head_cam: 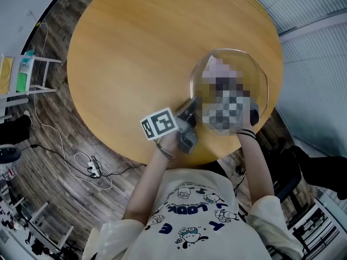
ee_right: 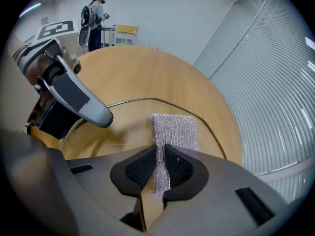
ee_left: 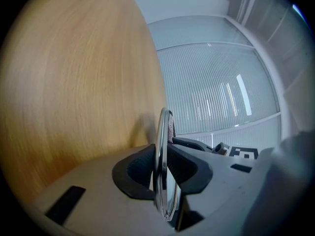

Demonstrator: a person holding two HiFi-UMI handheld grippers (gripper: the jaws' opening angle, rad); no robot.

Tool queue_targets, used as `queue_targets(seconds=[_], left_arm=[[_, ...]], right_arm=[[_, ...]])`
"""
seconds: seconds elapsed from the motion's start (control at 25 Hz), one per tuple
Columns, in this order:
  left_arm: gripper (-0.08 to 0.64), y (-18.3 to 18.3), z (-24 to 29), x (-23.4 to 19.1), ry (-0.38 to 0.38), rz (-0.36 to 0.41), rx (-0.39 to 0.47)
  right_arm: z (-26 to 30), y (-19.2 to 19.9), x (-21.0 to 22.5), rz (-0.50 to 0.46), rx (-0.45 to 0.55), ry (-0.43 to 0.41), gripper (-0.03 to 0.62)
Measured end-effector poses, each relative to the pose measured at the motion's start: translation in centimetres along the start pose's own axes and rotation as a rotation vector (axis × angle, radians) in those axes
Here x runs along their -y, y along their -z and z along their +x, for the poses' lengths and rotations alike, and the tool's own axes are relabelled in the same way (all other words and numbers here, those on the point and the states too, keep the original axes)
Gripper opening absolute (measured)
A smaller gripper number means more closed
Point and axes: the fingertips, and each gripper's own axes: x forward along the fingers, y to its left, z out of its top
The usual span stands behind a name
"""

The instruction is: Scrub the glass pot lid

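Observation:
The glass pot lid (head_cam: pixel 241 64) is held tilted above the right part of the round wooden table (head_cam: pixel 135 53). My left gripper (head_cam: pixel 191 107) is shut on the lid's left rim. In the left gripper view the metal rim (ee_left: pixel 163 132) stands edge-on between the black pads (ee_left: pixel 142 168). My right gripper (ee_right: pixel 158 170) is shut on a silver mesh scrub cloth (ee_right: pixel 173 129), whose free end lies flat on the glass (ee_right: pixel 123 119). In the head view a blurred patch covers most of the right gripper. The left gripper's grey finger (ee_right: pixel 81 102) shows at the lid's far rim.
The table's near edge (head_cam: pixel 179 158) is just below the grippers. A white rack (head_cam: pixel 27 75) and cables with a power strip (head_cam: pixel 93 168) are on the floor at the left. A person (ee_right: pixel 93 16) stands far behind the table. Window blinds (ee_left: pixel 221 92) run along the right.

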Motion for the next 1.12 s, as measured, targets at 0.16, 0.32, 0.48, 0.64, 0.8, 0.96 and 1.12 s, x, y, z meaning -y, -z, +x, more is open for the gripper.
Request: queue_targets(seconds=[0.16, 0.32, 0.48, 0.64, 0.8, 0.96, 1.12], left_arm=[[0.077, 0.2, -0.1, -0.2, 0.002, 0.0, -0.002], [0.077, -0.3, 0.3, -0.2, 0.003, -0.002, -0.007], [0.077, 0.1, -0.3, -0.3, 0.007, -0.001, -0.013], [0.077, 0.0, -0.1, -0.2, 0.006, 0.0, -0.014], [0.075, 0.1, -0.2, -0.2, 0.006, 0.001, -0.019], [0.075, 0.2, -0.3, -0.4, 0.003, 0.002, -0.023], [0.075, 0.1, -0.5, -0.5, 0.004, -0.003, -0.026]], right_arm=[[0.3, 0.8, 0.7, 0.016, -0.016, 0.013, 0.058], [0.8, 1.3, 2.1, 0.029, -0.031, 0.024, 0.058], [0.6, 2.2, 2.3, 0.055, -0.048, 0.04, 0.058], [0.7, 3.2, 3.3, 0.079, -0.068, 0.052, 0.058], [0.6, 4.1, 3.8, 0.097, -0.088, 0.064, 0.058], [0.5, 5.1, 4.1, 0.11, -0.111, 0.075, 0.058], [0.3, 5.9, 4.3, 0.133, -0.137, 0.084, 0.058]])
